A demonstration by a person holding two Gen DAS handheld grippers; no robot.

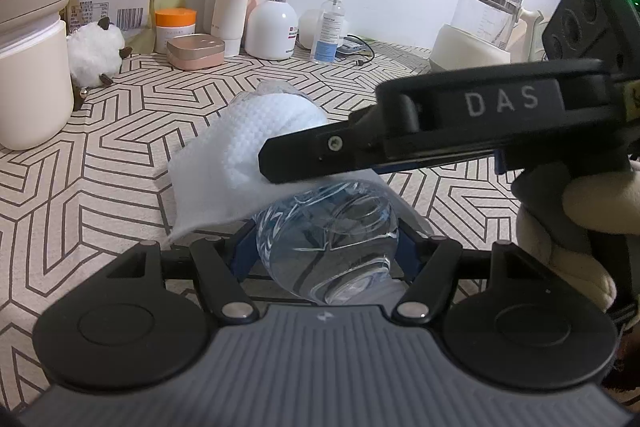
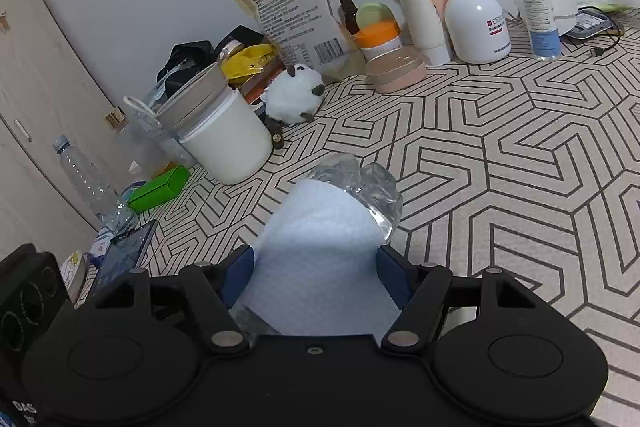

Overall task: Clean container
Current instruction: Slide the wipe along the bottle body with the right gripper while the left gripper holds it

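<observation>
A clear plastic bottle (image 1: pixel 328 239) lies held between the blue pads of my left gripper (image 1: pixel 326 247), which is shut on it near its neck end. A white textured cloth (image 1: pixel 248 147) is draped over the bottle's body. My right gripper (image 1: pixel 280 163) comes in from the right and is shut around the cloth and bottle. In the right wrist view the cloth (image 2: pixel 320 255) fills the space between the blue pads of the right gripper (image 2: pixel 316 275), and the bottle's clear base (image 2: pixel 368 187) sticks out beyond it.
The patterned table (image 1: pixel 100 167) carries a cream canister (image 1: pixel 32 83), a plush sheep (image 1: pixel 96 51), a pink case (image 1: pixel 196 51), a pump bottle (image 1: pixel 272 23), a spray bottle (image 1: pixel 330 23) and a glass kettle (image 1: pixel 484 23). A green box (image 2: pixel 158 189) and a phone (image 2: pixel 124 255) lie at the left.
</observation>
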